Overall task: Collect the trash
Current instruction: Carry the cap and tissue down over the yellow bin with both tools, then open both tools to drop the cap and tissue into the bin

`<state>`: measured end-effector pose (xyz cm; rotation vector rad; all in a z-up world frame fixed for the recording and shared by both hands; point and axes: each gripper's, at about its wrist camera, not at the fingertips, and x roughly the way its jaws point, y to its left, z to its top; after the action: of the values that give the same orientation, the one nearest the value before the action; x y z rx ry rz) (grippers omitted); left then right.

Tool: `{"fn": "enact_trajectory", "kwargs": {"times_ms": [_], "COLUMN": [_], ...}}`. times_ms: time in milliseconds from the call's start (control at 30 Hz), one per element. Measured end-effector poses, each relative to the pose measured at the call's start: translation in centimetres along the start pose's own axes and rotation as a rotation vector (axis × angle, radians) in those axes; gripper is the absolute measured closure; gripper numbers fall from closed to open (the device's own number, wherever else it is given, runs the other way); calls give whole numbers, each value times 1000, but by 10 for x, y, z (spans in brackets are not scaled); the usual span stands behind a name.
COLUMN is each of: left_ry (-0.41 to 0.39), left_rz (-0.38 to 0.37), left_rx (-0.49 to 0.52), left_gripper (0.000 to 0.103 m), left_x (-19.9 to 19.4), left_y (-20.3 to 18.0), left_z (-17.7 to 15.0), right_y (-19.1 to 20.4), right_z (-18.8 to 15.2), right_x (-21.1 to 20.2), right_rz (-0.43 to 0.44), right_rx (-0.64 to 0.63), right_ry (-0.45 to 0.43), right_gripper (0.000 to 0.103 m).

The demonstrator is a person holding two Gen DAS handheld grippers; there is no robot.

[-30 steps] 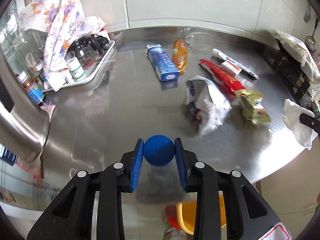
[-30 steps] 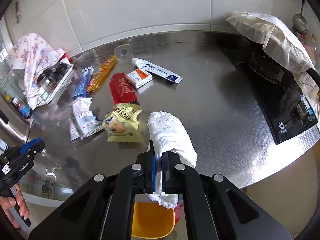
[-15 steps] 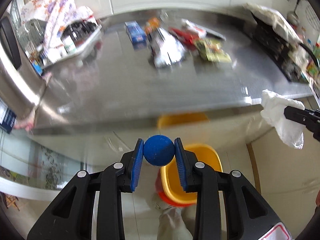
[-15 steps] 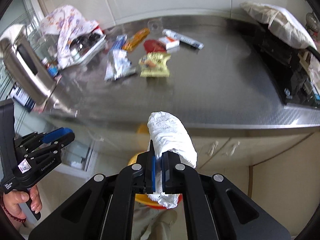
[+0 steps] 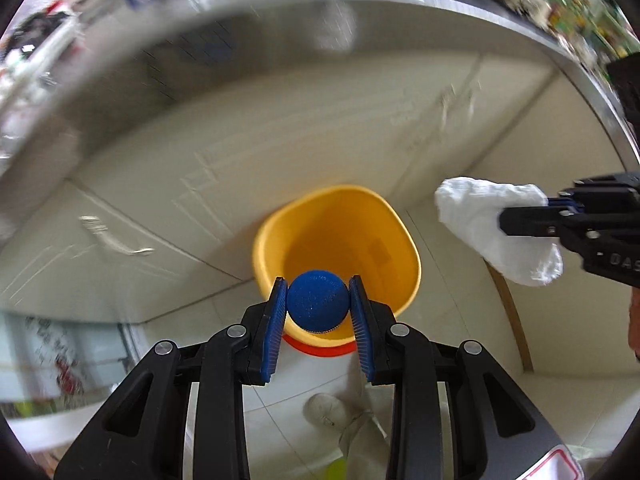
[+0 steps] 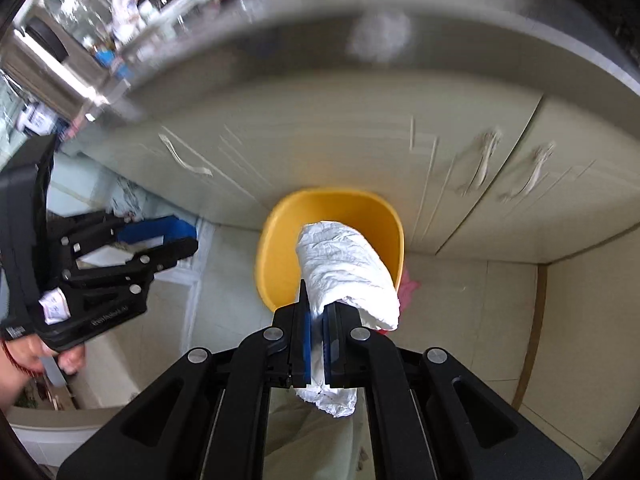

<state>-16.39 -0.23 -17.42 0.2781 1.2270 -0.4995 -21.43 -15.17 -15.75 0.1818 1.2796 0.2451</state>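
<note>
My left gripper (image 5: 318,304) points steeply down, its blue pads (image 5: 274,330) pressed on either side of the blue ball (image 5: 317,306) it carries. My right gripper (image 6: 316,320) also tilts steeply down, jaws nearly together and pinching a crumpled white tissue (image 6: 346,274). From the right wrist view I see the left gripper off to the left, with my left hand (image 6: 24,354) wrapped around its handle. From the left wrist view the right gripper sits at the far right.
</note>
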Motion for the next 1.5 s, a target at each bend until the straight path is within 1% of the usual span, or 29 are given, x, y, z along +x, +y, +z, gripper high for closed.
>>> {"fn": "enact_trajectory", "kwargs": {"times_ms": [67,167,267,467,600,700,767,800,867,900,933,967,1000,1200,1333,1400,1500], "left_ry": [25,82,148,240,272,288,293,293,293,289,285,280,276,249,244,240,227], "left_rz": [-27,-66,-75,-55,-47,-45,-48,-51,-47,-45,-46,-43,-33,-33,-34,-28,-23], "left_rx": [36,57,73,115,139,142,134,130,115,107,93,86,81,63,60,66,71], "left_gripper": [72,72,72,72,72,71,71,71,70,63,59,50,42,41,41,41,42], "left_x": [21,53,90,143,164,174,180,181,185,186,186,187,186,185,179,185,172], "left_y": [0,5,6,11,13,12,14,15,17,18,20,21,20,22,21,17,14], "left_z": [-2,-1,-1,-4,-6,-11,-14,-14,-15,-17,-18,-19,-17,-19,-20,-20,-20], "right_y": [-5,-11,-18,-36,-43,-45,-47,-48,-49,-50,-51,-51,-51,-50,-53,-51,-47], "right_z": [-1,2,8,13,8,3,0,2,1,2,2,2,2,2,1,-1,-3], "right_x": [21,50,85,150,179,192,191,199,202,203,204,203,202,198,188,181,167], "right_rz": [6,29,35,28,25,32,37,39,38,37,38,33,33,42,56,61,59], "right_rx": [-7,-11,-10,-10,-10,-11,-16,-18,-19,-21,-23,-28,-31,-39,-36,-40,-50], "right_ry": [22,51,94,171,214,226,228,226,223,220,213,204,191,149,130,123,107], "right_gripper": [98,98,98,98,98,98,97,97,96,90,75,65,50,50,50,50,50]}}
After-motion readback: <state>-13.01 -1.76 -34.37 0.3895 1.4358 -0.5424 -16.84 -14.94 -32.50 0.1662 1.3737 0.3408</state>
